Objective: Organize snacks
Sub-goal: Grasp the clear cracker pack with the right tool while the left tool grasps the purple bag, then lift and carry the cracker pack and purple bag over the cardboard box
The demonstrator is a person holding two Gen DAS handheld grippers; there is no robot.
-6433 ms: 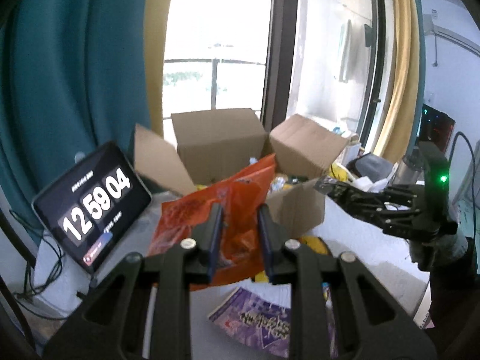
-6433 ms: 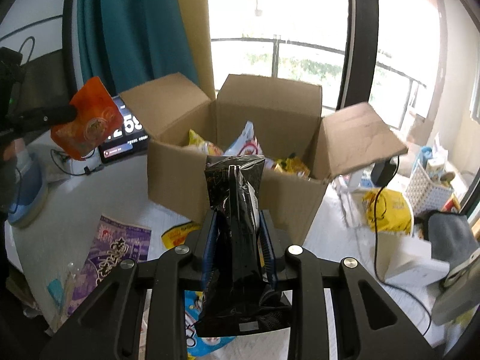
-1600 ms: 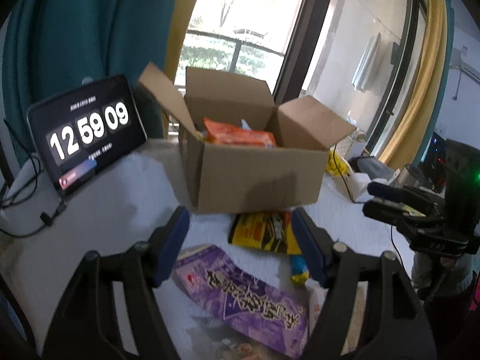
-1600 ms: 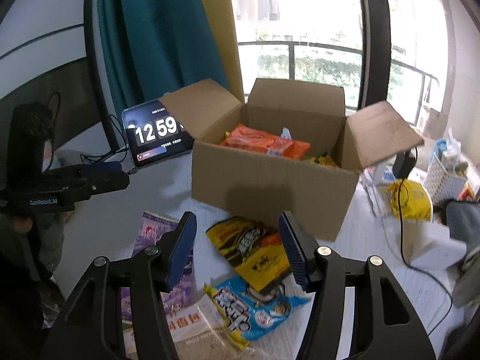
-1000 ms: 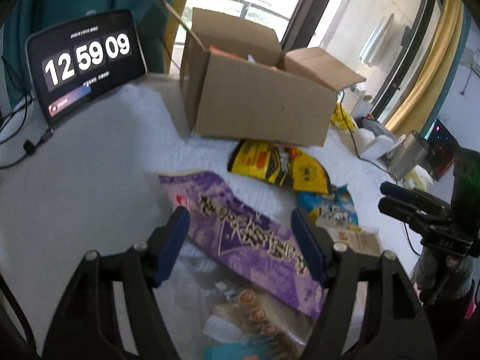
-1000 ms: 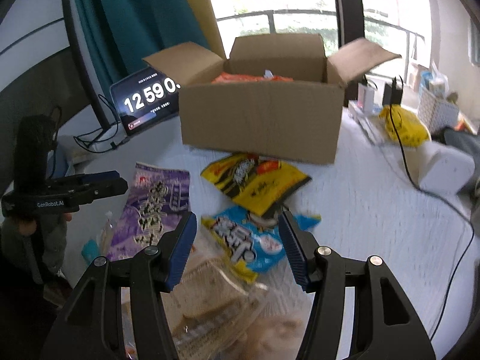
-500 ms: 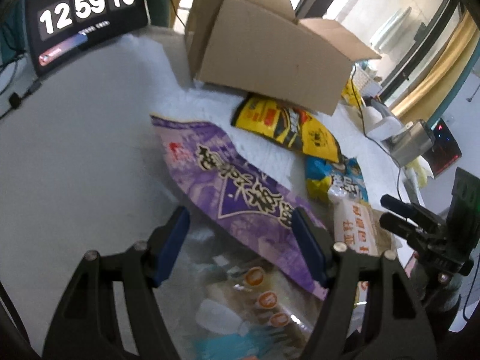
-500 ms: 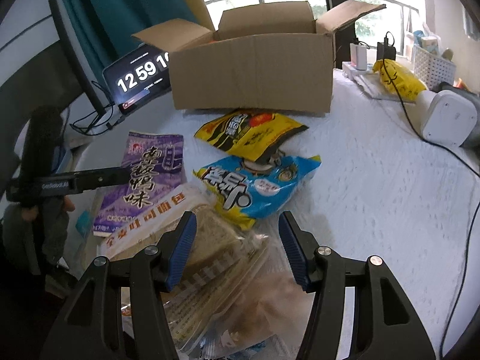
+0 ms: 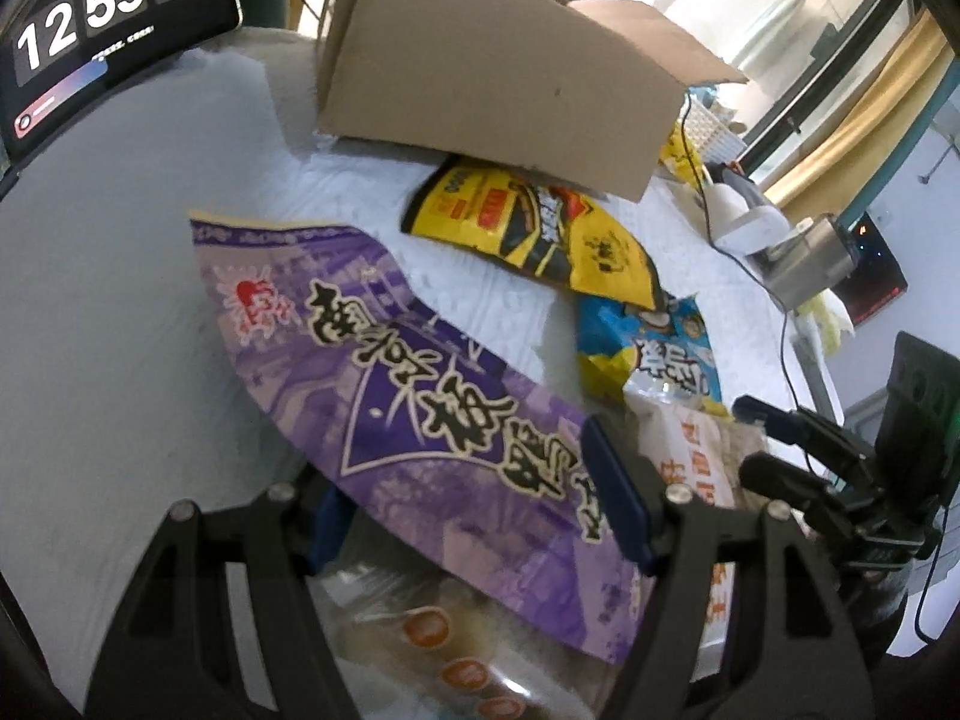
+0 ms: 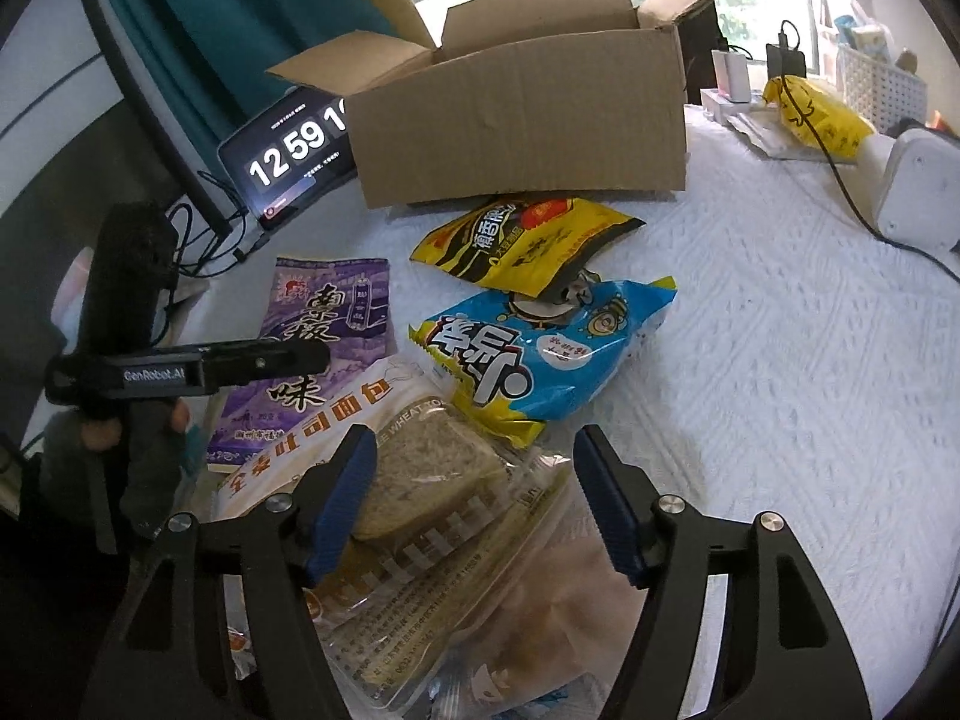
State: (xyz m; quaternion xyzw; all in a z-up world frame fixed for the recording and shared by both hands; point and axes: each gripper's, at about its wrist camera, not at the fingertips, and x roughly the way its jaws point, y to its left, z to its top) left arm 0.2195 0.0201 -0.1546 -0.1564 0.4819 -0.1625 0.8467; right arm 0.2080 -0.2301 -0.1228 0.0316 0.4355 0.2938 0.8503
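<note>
Right wrist view: the right gripper, jaws apart and empty, straddles the bread pack at the worktop's near edge, seemingly to grasp it for the cardboard box; the left gripper, also apart, hovers over the purple packet.

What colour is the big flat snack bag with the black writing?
Purple snack bag, seen best in the left wrist view.
</note>
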